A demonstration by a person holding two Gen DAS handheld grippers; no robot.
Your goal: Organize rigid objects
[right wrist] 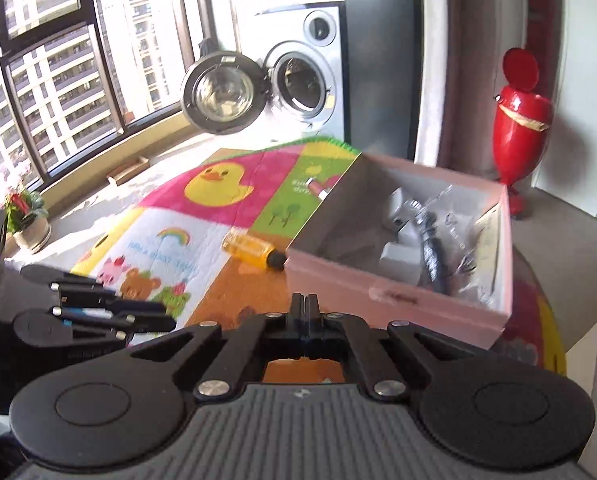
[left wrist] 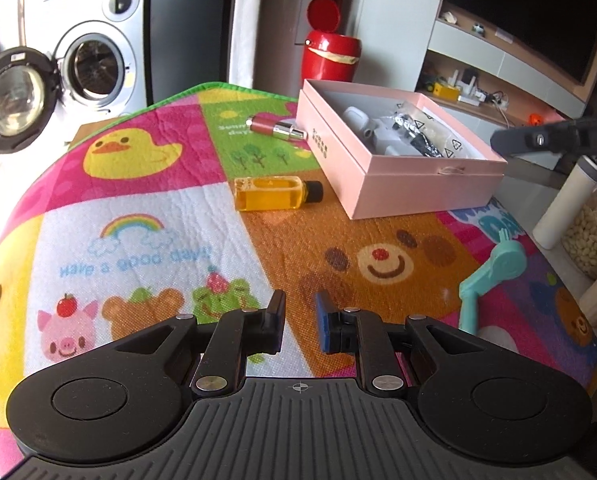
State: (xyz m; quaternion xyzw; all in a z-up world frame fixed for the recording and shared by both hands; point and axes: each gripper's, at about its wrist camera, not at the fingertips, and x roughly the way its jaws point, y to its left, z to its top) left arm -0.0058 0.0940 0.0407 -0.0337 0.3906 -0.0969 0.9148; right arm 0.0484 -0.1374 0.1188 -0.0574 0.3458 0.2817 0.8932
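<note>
A pink open box (left wrist: 430,184) sits on the cartoon mat (left wrist: 146,216), holding white parts and a plastic bag (left wrist: 422,132). A yellow oil bottle (left wrist: 276,193) lies left of the box. A red and silver tube (left wrist: 276,128) lies behind it. A teal tool (left wrist: 488,280) lies at the right. My left gripper (left wrist: 300,320) is open and empty, low over the mat near the front. My right gripper (right wrist: 304,310) is shut and empty, in front of the box (right wrist: 398,292). The bottle (right wrist: 252,254) shows left of the box in the right wrist view, and the left gripper (right wrist: 154,318) at the left.
A washing machine (left wrist: 94,56) with its door open stands behind the table. A red bin (left wrist: 328,54) stands beyond the box. A white bottle (left wrist: 566,208) and a jar of nuts (left wrist: 590,236) stand at the right edge. A potted plant (right wrist: 26,216) sits by the window.
</note>
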